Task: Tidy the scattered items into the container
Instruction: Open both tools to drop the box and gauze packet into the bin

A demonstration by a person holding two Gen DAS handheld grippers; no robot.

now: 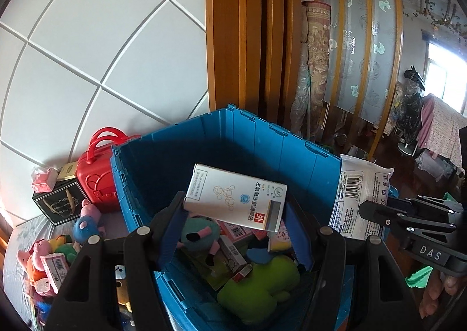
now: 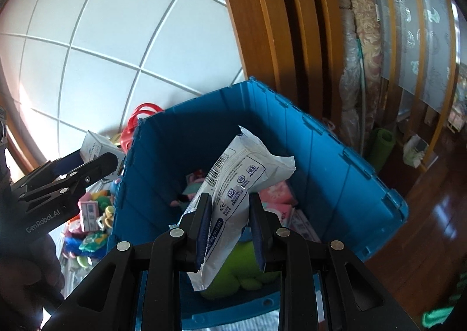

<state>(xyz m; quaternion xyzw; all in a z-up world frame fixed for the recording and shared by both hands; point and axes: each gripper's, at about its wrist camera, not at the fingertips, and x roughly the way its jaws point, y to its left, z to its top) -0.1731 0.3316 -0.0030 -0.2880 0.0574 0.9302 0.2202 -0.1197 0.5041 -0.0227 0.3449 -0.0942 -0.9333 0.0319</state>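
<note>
1. Left wrist view: the left gripper (image 1: 233,214) clamps a white box (image 1: 236,198) crosswise between its blue pads, one pad on each end of the box.
2. The box carries a red square with a white Chinese character, a column of Chinese writing, a small round blue logo and outlined hexagon shapes; the finer print is too small to read.
3. Directly beyond and beneath the held box is the open blue crate (image 1: 262,138). Inside it lie a green plush toy (image 1: 259,287), a teal plush toy (image 1: 201,231) and several small cartons with barcodes.
4. To the left of the gripper, outside the crate, stand a red toy case (image 1: 97,179) and a black box with gold trim (image 1: 59,202), with a heap of plush toys (image 1: 52,258) nearer the camera.
5. To the right, the right gripper (image 1: 367,210), marked "DAS" on its side, pinches a white packet (image 1: 360,194) showing a barcode.
6. Right wrist view: the right gripper (image 2: 229,226) is squeezed tight on the white packet (image 2: 239,185), which sticks up and forward over the crate (image 2: 321,156).
7. The packet shows a barcode, a "CE" mark and small symbols; the remaining print is unreadable.
8. To the left, the left gripper (image 2: 113,160), lettered "GenRobot.AI", grips the white box (image 2: 96,145) at the crate's rim.
</note>
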